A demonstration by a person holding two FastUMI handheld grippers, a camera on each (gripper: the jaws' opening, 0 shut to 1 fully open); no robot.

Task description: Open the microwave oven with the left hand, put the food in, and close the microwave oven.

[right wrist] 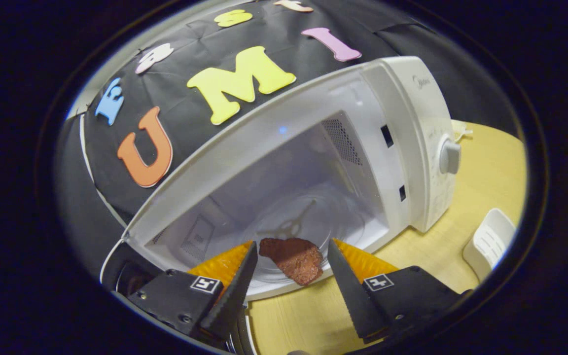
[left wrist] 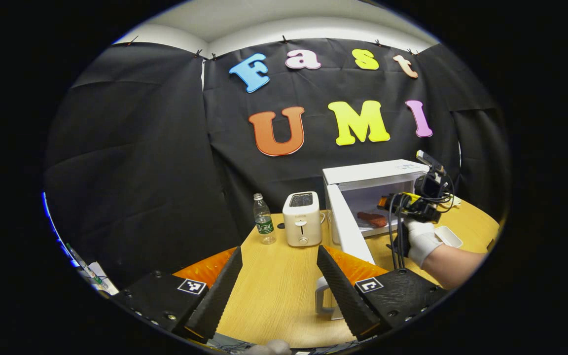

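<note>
My right hand-held gripper (right wrist: 291, 268) sits wide open at the microwave (right wrist: 412, 128) mouth, meat slice (right wrist: 294, 259) lying loose between its fingers on the glass turntable; left hand-held gripper (left wrist: 279, 276) open over the desk (left wrist: 274, 291)

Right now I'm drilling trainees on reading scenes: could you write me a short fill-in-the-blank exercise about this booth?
1. The door of the white microwave oven is ____.
2. The reddish-brown piece of food lies ____ the oven, on the round glass plate.
3. The right gripper has its fingers ____ around the food, not pressing it.
4. The clear plastic bottle stands beside the cream ____.

Missing words: open; inside; open; toaster
</note>
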